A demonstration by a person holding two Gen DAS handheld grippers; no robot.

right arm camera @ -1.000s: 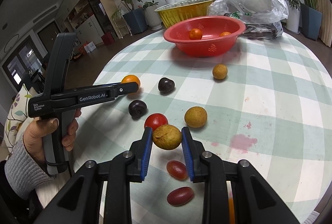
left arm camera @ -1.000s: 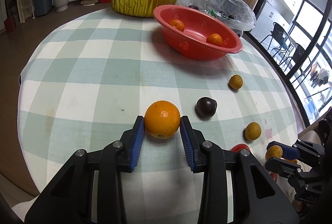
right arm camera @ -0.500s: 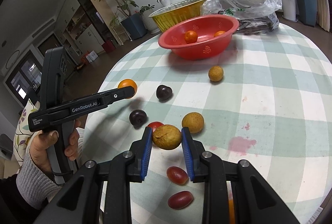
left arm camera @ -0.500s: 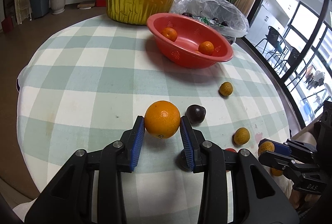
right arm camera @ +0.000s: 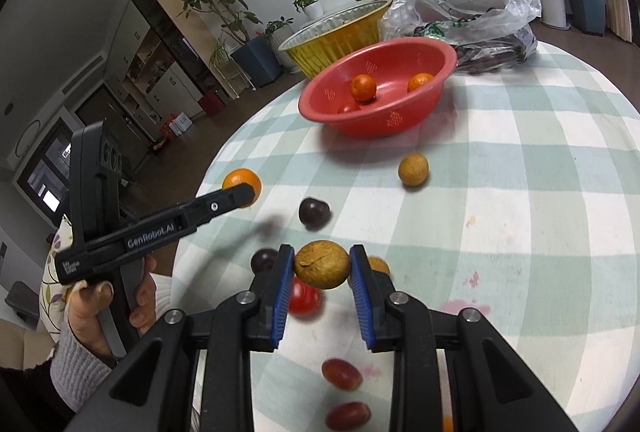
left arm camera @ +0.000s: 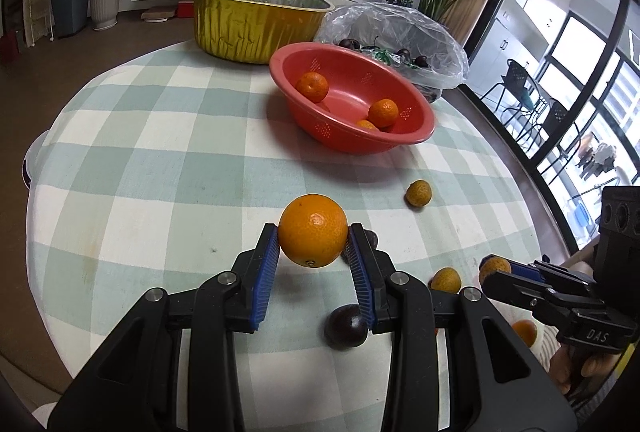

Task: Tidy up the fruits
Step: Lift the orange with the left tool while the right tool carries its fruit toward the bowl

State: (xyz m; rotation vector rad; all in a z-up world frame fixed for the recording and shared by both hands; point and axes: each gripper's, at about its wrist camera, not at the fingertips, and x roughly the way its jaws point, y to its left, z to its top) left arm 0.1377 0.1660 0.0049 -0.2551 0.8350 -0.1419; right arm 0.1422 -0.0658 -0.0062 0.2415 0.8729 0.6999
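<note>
While both tongs held fruit above the table:
Table (left arm camera: 160,160): round, green-and-white checked cloth, pink stains.
Room: potted plants, wall television, large windows.
Left tongs (left arm camera: 313,244): clamped on an orange (left arm camera: 313,230).
Right tongs (right arm camera: 322,268): clamped on a brownish-yellow fruit (right arm camera: 322,264).
Red bowl (left arm camera: 416,128): far side, holding small oranges.
Behind it: gold foil pan (left arm camera: 256,28), plastic bag (left arm camera: 400,32).
Loose: dark plums, yellow fruits, red tomatoes.
</note>
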